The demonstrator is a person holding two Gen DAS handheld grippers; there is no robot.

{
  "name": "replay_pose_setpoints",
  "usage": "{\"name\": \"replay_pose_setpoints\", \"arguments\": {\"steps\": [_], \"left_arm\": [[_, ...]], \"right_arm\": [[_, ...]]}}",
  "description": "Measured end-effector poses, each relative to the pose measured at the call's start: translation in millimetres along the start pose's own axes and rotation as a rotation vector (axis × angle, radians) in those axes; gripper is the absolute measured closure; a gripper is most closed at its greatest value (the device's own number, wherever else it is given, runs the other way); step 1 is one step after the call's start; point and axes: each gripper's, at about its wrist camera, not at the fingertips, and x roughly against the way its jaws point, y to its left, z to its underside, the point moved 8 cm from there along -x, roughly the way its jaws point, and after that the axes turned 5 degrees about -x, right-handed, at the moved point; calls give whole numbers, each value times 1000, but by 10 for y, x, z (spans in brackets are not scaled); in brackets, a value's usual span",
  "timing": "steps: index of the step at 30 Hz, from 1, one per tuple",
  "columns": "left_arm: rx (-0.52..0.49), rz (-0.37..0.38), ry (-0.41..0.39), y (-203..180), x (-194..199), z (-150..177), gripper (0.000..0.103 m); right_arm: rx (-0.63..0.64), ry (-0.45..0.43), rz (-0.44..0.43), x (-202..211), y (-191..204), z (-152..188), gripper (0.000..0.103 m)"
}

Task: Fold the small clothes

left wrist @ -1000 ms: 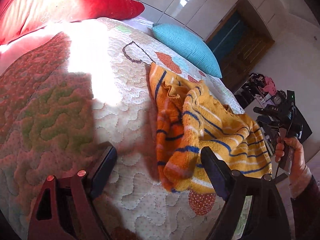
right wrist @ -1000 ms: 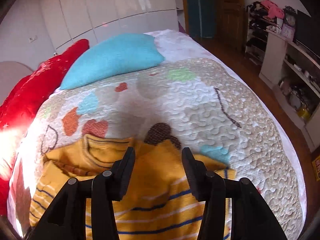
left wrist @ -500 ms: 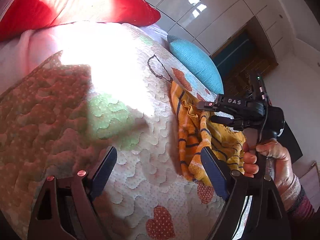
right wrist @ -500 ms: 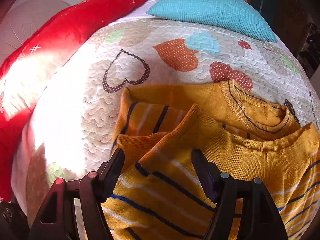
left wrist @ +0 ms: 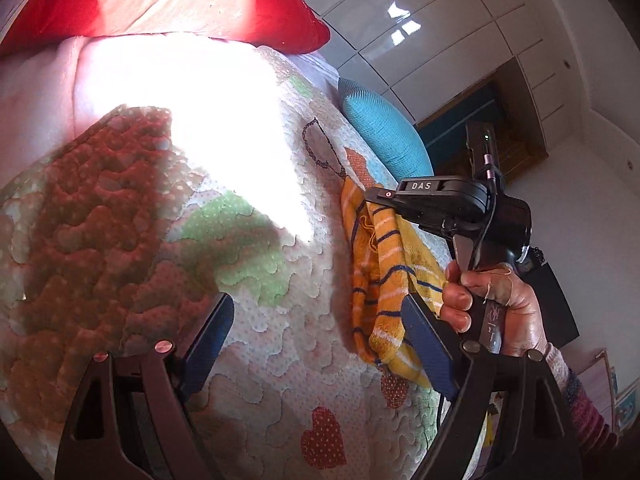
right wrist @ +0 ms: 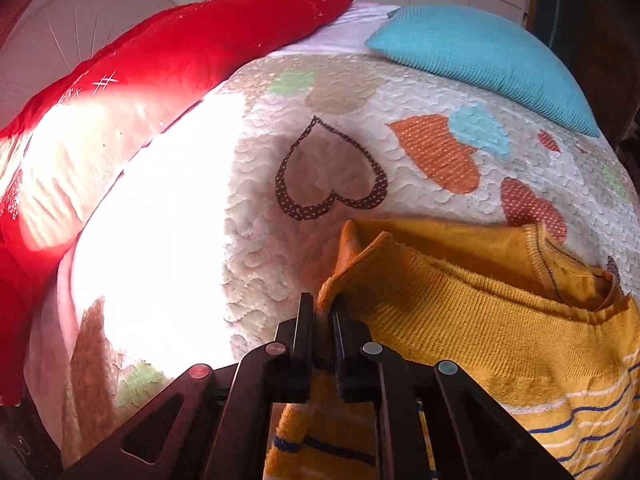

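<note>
A small yellow-orange sweater with blue and white stripes (right wrist: 500, 332) lies partly folded on the quilted bed; it also shows in the left wrist view (left wrist: 384, 276). My right gripper (right wrist: 321, 312) is shut on the sweater's left fold edge, cloth pinched between its fingers. In the left wrist view the right gripper's body (left wrist: 452, 204) hangs over the sweater, held by a hand. My left gripper (left wrist: 320, 344) is open and empty, above the bare quilt just left of the sweater.
The quilt (right wrist: 328, 168) has heart patches. A red pillow (right wrist: 168, 60) lies at the far left and a blue cushion (right wrist: 484, 56) at the far right. A bright sun patch (left wrist: 208, 120) covers the quilt. Wardrobe doors (left wrist: 432, 36) stand behind.
My right gripper moved to the sweater's left edge and shut on it. My left gripper drew back left off the sweater and stays open.
</note>
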Motion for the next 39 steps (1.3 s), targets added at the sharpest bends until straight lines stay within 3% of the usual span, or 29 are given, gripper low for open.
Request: {"name": "replay_pose_setpoints", "arguments": {"steps": [1,5,9,10,11,15,18,22,28,30,34,36,39], "left_arm": [[-3,-5,2,6,-7,3,18],[9,-7,4,43,-18,1,18],[47,-10,-26,145,57,-83,18],[62,-7,-35,178,76,-110,18],[77,-7,-43,211,96,-134,18],[116,-17,-63,340,131,-203,18],[124,-29,-68,384,132,-214,18],[108,-58,-75,383,109,-216,18],[67,-88,-64,339,70,-191,18],[65,-91,-63,339,68,-195,18],[43,-91,-50,263,39,-180,18],[1,-43,-13,102,-30,-128,18],[-95,79,107,-274,-242,78,18]], "right_arm": [[6,22,4,-77,33,37,70],[-60,-70,-53,156,15,68,59],[8,-105,-92,617,34,403,63],[53,-109,-90,712,28,532,77],[90,-109,-85,785,15,664,83],[144,-30,-107,784,-24,1224,83],[235,24,-54,519,70,1540,83],[300,9,-55,347,378,1467,84],[243,30,-89,73,457,1162,80],[167,23,-149,189,359,1129,79],[81,-49,-179,696,-78,1217,58],[33,-93,-138,977,-474,1289,52],[-59,-167,-31,1380,-1215,1428,45]]}}
